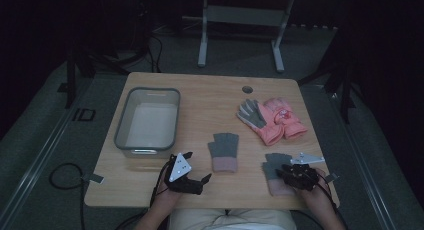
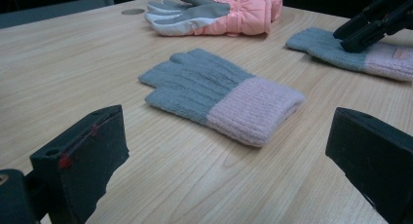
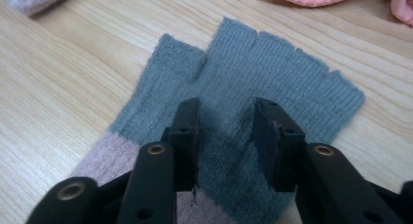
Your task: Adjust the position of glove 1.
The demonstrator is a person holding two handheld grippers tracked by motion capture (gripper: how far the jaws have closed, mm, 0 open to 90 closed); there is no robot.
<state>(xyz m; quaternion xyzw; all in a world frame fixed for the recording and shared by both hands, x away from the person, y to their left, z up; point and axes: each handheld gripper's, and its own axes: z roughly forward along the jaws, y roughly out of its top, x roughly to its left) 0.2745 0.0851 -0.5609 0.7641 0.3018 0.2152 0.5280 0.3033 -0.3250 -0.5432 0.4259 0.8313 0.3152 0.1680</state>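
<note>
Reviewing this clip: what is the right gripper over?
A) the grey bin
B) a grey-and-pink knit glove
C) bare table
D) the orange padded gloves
B: the right gripper has its jaws down on the grey part of the knit glove, a gap showing between them.

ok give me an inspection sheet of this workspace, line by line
surface: wooden table, round hole near the far edge
job's things: two grey-and-pink knit gloves; one lies flat mid-table, the other under the right hand-held gripper
clutter: pair of orange-pink padded gloves at far right; grey bin at left, nothing seen inside
grippers: left hand-held gripper open, off the gloves; right hand-held gripper tips down on the grey knit, jaws partly apart, not pinching
cables: black cable looping on the floor at left
surroundings: dim room, grey floor, white frame legs beyond the table
</note>
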